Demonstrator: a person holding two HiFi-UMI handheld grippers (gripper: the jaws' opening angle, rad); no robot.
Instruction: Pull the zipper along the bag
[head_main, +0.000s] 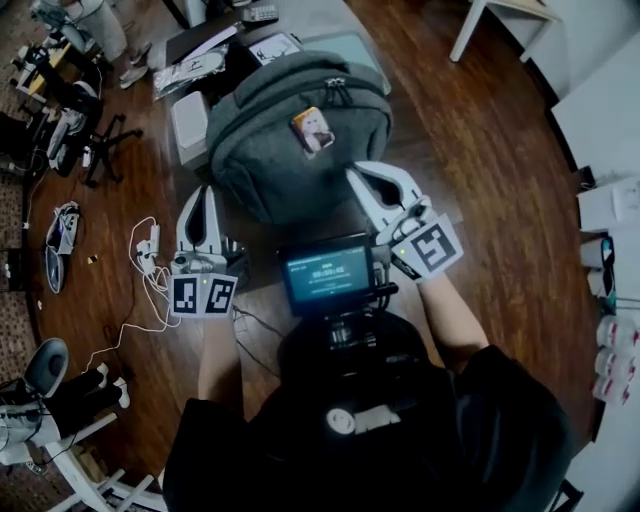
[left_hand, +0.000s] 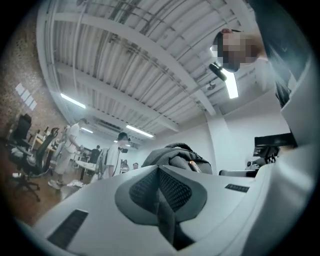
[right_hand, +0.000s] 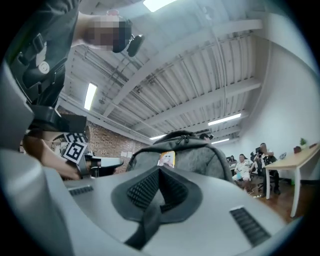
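Tongs in the left hand (head_main: 205, 200), clenched on nothing, sit just beside the near-left edge of the grey fabric backpack (head_main: 270, 150); its dark zipper (head_main: 336, 92) arcs across the far top, beyond both tips. The tongs in the right hand (head_main: 362, 180), also clenched and empty, look nearer it.

In the left gripper view the left gripper (left_hand: 159, 169) hides most of the backpack (left_hand: 176, 154); only its top shows. In the head view the zipper (head_main: 336, 92) pull is too small to make out, and the print on the card (head_main: 313, 130) is unreadable.
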